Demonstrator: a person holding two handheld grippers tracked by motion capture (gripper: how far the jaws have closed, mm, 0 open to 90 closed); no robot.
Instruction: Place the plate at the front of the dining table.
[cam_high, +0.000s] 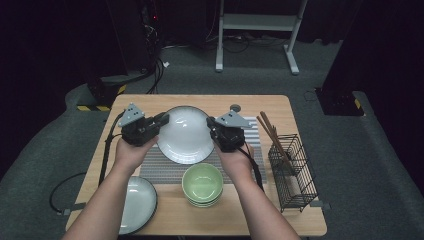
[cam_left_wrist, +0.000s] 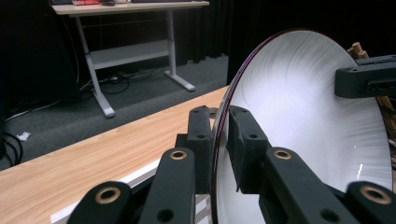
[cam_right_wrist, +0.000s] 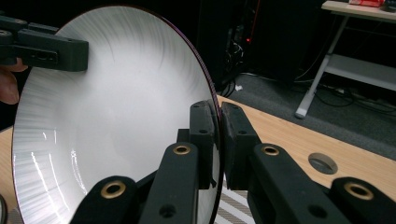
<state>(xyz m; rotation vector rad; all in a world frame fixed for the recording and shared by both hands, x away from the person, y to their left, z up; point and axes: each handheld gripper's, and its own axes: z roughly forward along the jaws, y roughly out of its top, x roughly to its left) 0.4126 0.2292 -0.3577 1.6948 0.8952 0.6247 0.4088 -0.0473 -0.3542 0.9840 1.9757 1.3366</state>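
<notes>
Plate (cam_high: 184, 134) hangs between both tongs, rim pinched left (cam_high: 161, 120) and right (cam_high: 212, 125).

We see a white plate (cam_high: 184, 134) with dark rim, green bowls (cam_high: 202, 184), a grey-striped placemat (cam_high: 160, 167), a light wooden table (cam_high: 150, 102).

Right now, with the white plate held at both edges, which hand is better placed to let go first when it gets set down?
Probably the left: its hand-held gripper pinches only the plate's far-left rim, while the right hand-held gripper clamps the right edge nearer the middle, so it would likely balance the plate better.
</notes>
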